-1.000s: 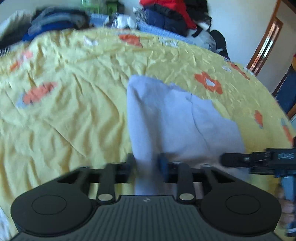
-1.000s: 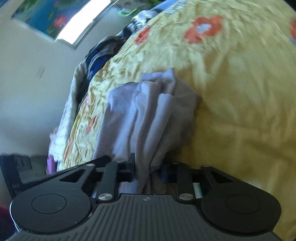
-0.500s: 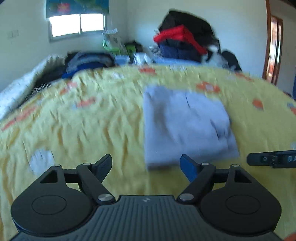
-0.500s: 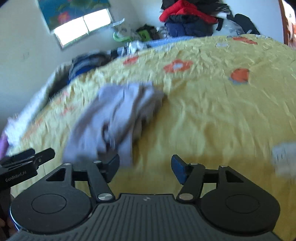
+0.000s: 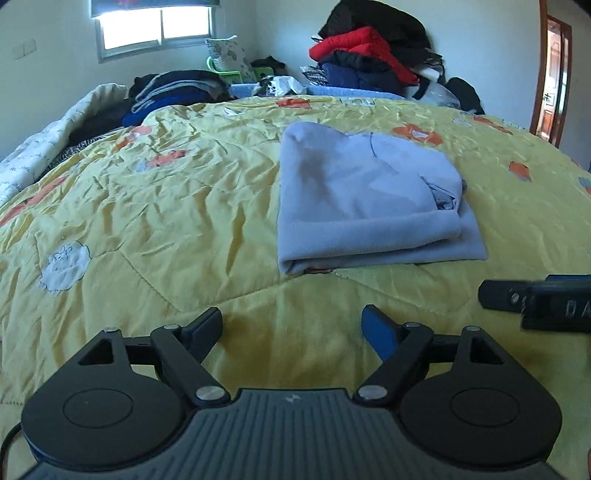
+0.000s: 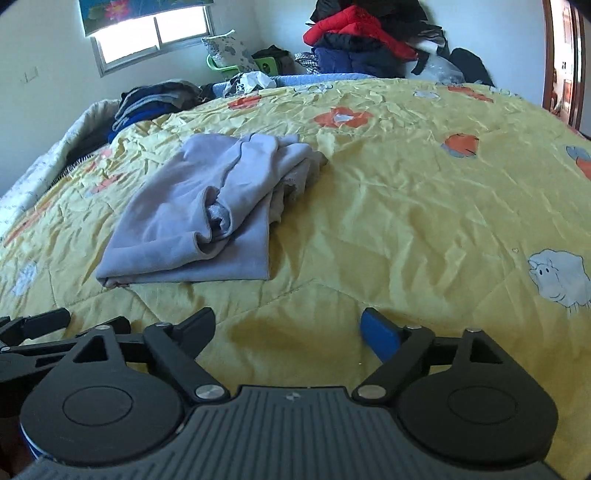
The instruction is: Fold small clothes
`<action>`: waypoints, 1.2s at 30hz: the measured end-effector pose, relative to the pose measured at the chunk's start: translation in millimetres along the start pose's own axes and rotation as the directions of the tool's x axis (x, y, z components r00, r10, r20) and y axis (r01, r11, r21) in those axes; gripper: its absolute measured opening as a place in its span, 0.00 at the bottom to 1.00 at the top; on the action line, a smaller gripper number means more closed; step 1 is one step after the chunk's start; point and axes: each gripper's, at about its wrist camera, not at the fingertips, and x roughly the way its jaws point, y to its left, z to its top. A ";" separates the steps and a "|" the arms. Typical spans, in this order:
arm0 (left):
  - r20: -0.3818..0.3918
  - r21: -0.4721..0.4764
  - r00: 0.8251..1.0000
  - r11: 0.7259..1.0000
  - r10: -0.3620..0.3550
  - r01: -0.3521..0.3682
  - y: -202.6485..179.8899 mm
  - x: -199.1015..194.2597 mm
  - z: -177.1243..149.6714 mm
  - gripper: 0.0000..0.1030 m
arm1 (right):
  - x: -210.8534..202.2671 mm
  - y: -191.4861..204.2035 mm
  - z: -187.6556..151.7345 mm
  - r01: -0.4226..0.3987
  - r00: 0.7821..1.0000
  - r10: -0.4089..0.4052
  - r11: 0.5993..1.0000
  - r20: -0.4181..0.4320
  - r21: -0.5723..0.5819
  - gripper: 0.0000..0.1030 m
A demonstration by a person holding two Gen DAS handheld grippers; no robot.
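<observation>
Folded garment (image 5: 364, 206) lies on quilt (image 5: 166, 206), ahead of both grippers; L gripper (image 5: 291, 328) left of R gripper (image 6: 288, 328); clothes pile (image 5: 369, 62) behind bed, window (image 5: 155, 26) rear-left

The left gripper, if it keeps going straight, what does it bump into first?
Probably the folded grey garment. The left gripper is open and points over bare yellow bedspread towards the garment's near edge, though it may meet the bedspread first; depth is unclear.
</observation>
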 end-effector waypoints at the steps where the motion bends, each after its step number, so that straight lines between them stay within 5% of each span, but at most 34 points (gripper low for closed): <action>1: 0.002 -0.011 1.000 1.000 0.004 -0.004 1.2 0.7 -0.6 0.86 | 1.8 2.6 -1.5 0.008 1.000 -0.008 1.000 0.005 -0.015 0.94; 4: 0.013 -0.044 0.999 0.999 0.032 -0.032 6.1 4.1 -5.1 1.00 | 5.9 9.3 -8.6 0.048 0.998 -0.046 0.997 0.038 -0.058 0.98; 7: 0.014 -0.043 1.000 0.999 0.027 -0.026 7.5 4.3 -4.7 1.00 | 8.4 17.8 -13.8 0.098 0.994 -0.092 0.989 0.057 -0.109 0.99; 36: 0.020 -0.035 1.000 0.999 0.012 -0.011 8.8 6.2 -4.5 1.00 | 8.7 17.5 -14.4 0.103 0.993 -0.097 0.991 0.063 -0.091 0.99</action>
